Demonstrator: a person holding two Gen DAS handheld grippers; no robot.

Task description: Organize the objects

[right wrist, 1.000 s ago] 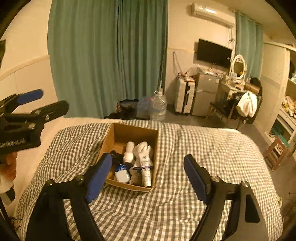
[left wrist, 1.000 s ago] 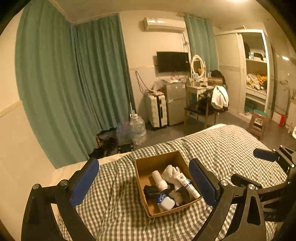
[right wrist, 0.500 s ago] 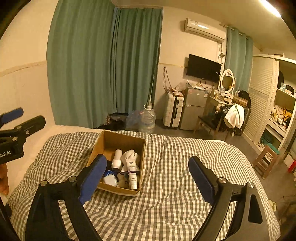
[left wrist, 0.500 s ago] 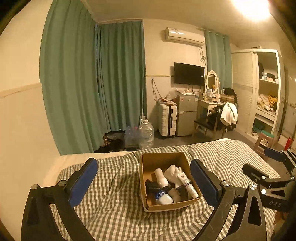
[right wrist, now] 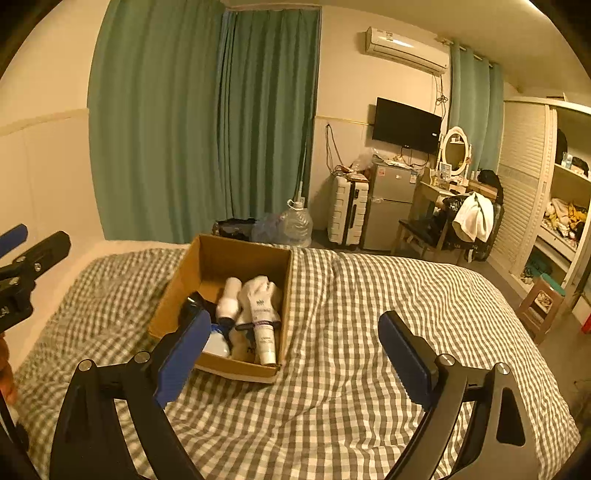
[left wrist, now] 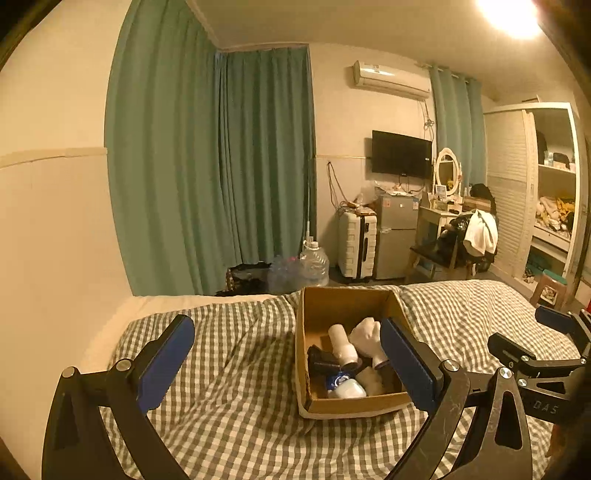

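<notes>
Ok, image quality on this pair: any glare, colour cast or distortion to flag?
Left wrist view: ceiling light blows out the top right corner. Both views: heavy warm cast, dim room. Right wrist view: fisheye bends the curtain and wardrobe; cardboard box stays sharp.

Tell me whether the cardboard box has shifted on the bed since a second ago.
No. The cardboard box sits on the same fold of the checked blanket; only the camera's view moved.

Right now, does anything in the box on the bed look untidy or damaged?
Yes. Inside the cardboard box the toiletries lie in a loose heap: a white tube and a white bottle lie on their sides over a crumpled white cloth. No damage or spill is visible.
</notes>
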